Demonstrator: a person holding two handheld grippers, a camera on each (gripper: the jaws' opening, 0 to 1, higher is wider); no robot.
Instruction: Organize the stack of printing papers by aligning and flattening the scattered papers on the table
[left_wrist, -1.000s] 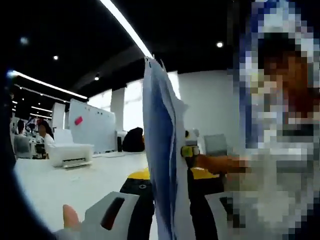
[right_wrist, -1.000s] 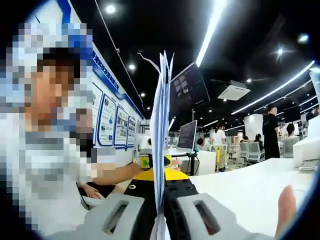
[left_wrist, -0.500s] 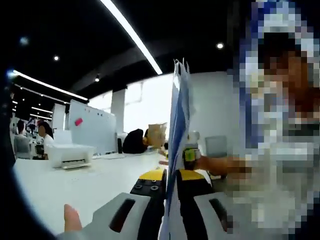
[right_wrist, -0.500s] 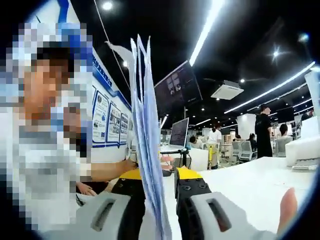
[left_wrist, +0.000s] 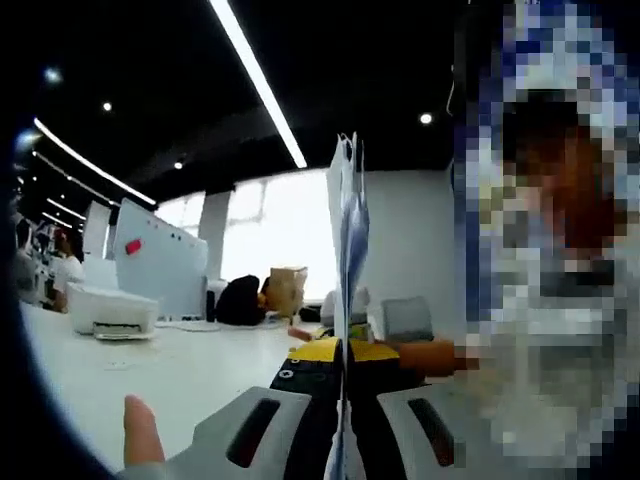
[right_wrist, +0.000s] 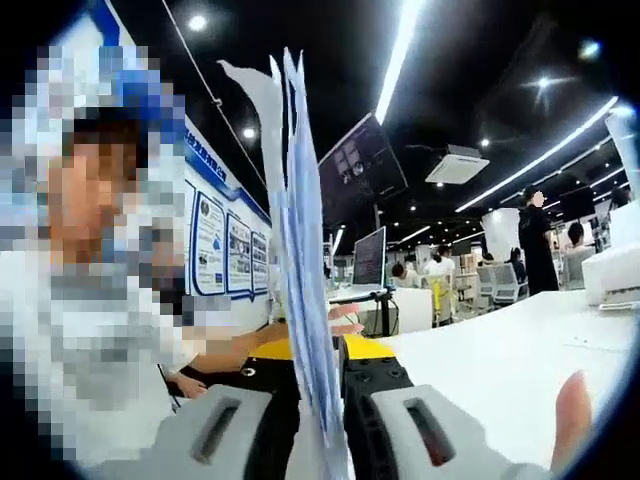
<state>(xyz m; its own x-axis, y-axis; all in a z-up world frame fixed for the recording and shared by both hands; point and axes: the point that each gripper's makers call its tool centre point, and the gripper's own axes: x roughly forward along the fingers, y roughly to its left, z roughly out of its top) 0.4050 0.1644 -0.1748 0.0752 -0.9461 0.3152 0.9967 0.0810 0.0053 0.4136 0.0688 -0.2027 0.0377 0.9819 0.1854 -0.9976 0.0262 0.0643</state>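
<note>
A stack of white printing papers stands on edge over the white table, seen edge-on as a thin upright sheaf. My left gripper is shut on its lower part, the yellow-tipped black jaws pressed against both sides. From the opposite side the same paper stack looks thicker and slightly fanned, with one corner curling at the top. My right gripper is shut on it, the sheets filling the narrow space between its jaws. A person's forearm reaches toward the stack's far edge.
A white printer and a whiteboard stand at the table's far left, with a cardboard box behind. A monitor and another printer sit beyond the tabletop. Several people stand or sit in the background.
The left gripper's jaws went from wide apart to shut on the stack. The right gripper's jaws opened half a second ago and have drawn in on the papers again. The sheaf looks narrower.
</note>
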